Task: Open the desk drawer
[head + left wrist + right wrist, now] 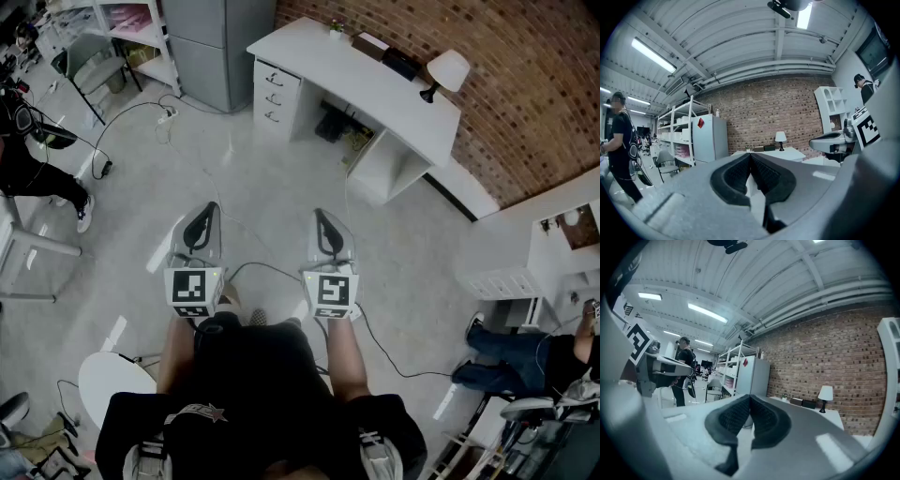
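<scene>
A white desk (375,84) stands against the brick wall, far ahead of me across the grey floor. Its three stacked drawers (273,98) sit at its left end, all closed. I hold both grippers level in front of my body, well short of the desk. My left gripper (208,208) is shut with nothing between its pads (740,171). My right gripper (320,215) is shut too, its pads (761,416) touching and empty. The desk (783,153) shows small beyond the left jaws, and the desk (806,409) with its lamp (825,395) lies beyond the right jaws.
A grey cabinet (214,47) stands left of the desk, with white shelving (131,33) further left. Cables (169,127) trail over the floor. A person (37,159) stands at the left edge, another (525,361) sits at the lower right. A white round stool (112,384) is behind my left side.
</scene>
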### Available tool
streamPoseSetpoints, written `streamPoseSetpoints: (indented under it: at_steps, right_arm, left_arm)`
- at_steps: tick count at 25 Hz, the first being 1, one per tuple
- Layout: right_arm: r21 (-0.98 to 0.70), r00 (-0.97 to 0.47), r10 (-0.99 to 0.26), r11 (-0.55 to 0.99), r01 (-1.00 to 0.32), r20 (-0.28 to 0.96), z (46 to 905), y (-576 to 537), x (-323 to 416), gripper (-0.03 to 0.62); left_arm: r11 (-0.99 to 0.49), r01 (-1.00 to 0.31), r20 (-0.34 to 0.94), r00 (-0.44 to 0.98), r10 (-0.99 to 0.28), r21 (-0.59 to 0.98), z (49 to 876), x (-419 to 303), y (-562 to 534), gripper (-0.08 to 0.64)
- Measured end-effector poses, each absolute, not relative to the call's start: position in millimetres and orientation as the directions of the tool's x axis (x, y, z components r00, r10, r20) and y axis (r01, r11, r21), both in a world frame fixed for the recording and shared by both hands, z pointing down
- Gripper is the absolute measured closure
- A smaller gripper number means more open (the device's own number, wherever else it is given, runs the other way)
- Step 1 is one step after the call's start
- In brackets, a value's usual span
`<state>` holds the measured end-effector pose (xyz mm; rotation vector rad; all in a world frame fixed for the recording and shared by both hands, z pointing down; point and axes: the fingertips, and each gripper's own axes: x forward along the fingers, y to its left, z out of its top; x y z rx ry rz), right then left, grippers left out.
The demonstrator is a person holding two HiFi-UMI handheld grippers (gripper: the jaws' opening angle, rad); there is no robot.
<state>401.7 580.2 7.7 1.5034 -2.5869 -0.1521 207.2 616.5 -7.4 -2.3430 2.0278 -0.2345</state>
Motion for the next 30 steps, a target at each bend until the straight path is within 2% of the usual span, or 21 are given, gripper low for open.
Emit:
streamPoseSetpoints:
  at_steps: [13,30]
  right_arm:
    - [0.152,-0.441,-0.893,0.449,-0.88,0.09,18,533,390,0.586]
    - [0.147,-0.383,-0.913,0.402,-0.904,0.14,21,348,271,0.586]
  left_arm:
    - [-0.16,-0.982,0.1,0.149,-0.984,-0.104,3,185,566,0.549]
    - [-0.212,-0.976,0.144,0.203,-0.969,-0.053,11,60,363,0.549]
